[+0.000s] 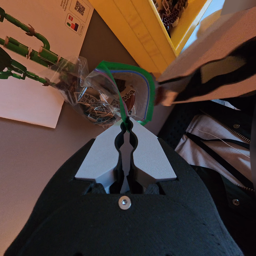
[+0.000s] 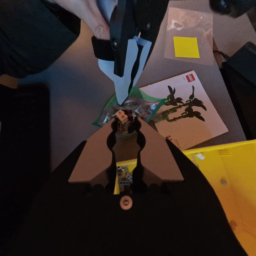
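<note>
While one left hand-held gripper (image 1: 128, 121) pinches one bag (image 1: 105, 95), one right hand-held gripper (image 2: 125, 121) gapes.

A hobby desk: grey tabletop (image 2: 77, 88) with a building-brick instruction booklet (image 2: 191, 121) and yellow parts bin (image 2: 221, 180).

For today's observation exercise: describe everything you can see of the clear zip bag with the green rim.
The zip bag is thin, crinkled clear plastic with a green zip band, lined blue on one side and pink on the other. Its mouth gapes open. Inside lie small toy bricks, mostly dark brown with some tan. The left gripper pinches the green rim shut between its tips. The right gripper is at the mouth, its jaws parted around a tan brick. The bag partly overlaps a printed booklet.
</note>
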